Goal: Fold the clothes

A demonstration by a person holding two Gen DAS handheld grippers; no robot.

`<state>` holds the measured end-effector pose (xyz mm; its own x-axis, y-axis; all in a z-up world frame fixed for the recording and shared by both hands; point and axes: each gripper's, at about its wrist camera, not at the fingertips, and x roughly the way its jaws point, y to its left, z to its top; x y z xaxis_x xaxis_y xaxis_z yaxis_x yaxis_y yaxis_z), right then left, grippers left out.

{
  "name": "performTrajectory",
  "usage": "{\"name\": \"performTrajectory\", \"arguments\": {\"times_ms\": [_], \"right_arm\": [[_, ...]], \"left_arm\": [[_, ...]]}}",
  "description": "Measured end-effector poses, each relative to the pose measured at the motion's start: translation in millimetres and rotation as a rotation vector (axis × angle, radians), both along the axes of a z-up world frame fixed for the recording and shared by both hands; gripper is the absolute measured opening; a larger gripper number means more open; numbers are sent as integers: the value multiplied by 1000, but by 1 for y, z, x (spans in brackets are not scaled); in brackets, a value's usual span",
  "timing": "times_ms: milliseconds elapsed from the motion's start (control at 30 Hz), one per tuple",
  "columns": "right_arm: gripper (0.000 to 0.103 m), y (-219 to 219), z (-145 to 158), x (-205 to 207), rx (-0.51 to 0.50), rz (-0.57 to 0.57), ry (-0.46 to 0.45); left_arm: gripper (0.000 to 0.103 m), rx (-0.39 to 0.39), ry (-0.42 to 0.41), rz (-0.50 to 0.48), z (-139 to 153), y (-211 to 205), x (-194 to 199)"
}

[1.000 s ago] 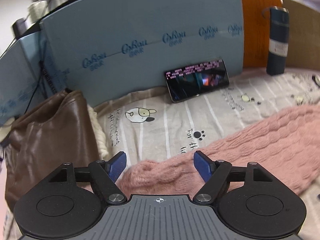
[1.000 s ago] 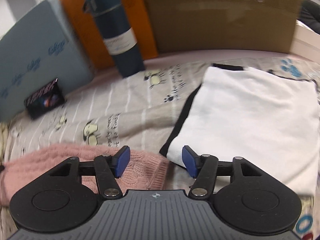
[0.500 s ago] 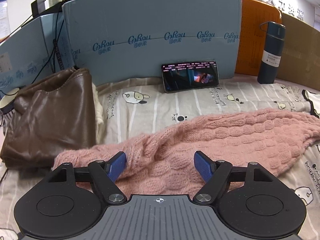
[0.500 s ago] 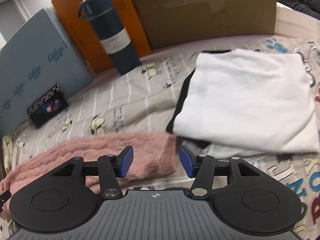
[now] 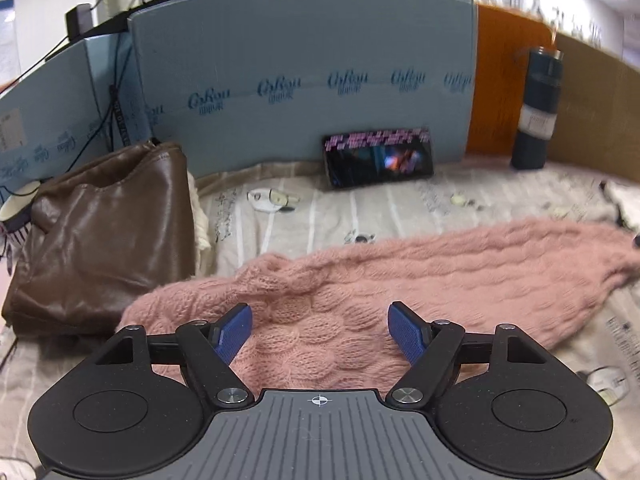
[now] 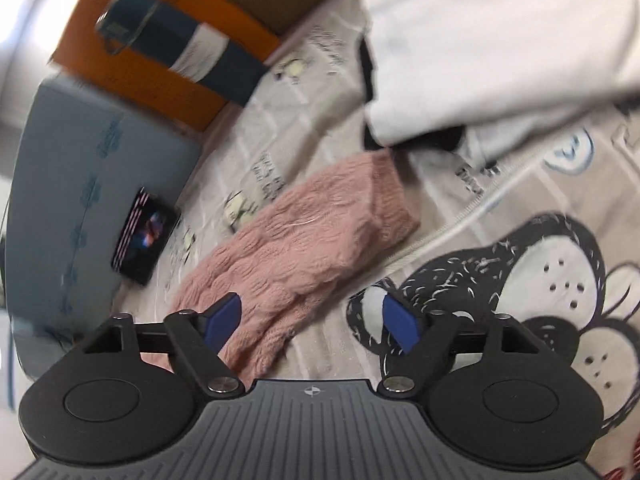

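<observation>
A pink cable-knit sweater (image 5: 400,280) lies stretched across the cartoon-print bedsheet (image 5: 400,204), its long axis running from beside the brown leather jacket (image 5: 100,232) toward the white folded garment (image 6: 500,40); the left gripper (image 5: 320,330) hangs over one end, the right gripper (image 6: 310,322) near the other, both spread wide and empty; only the right view shows the ribbed hem

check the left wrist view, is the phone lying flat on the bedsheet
No, the phone stands on its long edge, propped against the blue foam board at the back of the bedsheet, screen lit.
</observation>
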<state>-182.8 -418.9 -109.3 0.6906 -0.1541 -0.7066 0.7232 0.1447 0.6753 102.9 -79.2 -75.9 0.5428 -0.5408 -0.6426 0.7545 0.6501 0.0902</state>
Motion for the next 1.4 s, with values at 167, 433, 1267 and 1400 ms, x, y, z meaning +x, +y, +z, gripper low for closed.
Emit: {"name": "performTrajectory", "arguments": {"times_ms": [167,433,1267,1400], "right_arm": [[83,-8,-9,5,-7,-90,-65],[81,-9,-4,28,-92,-83,-10],[11,0,66,9,-506,-16,70],[11,22,76,32,-615,123,73]], "left_arm": [[83,97,-11,7,-19,-17,9],[87,151,-26,6,-24,-26,13],[88,-21,-109,-84,6,-9,-10],[88,59,-140,-6,-6,-18,1]]}}
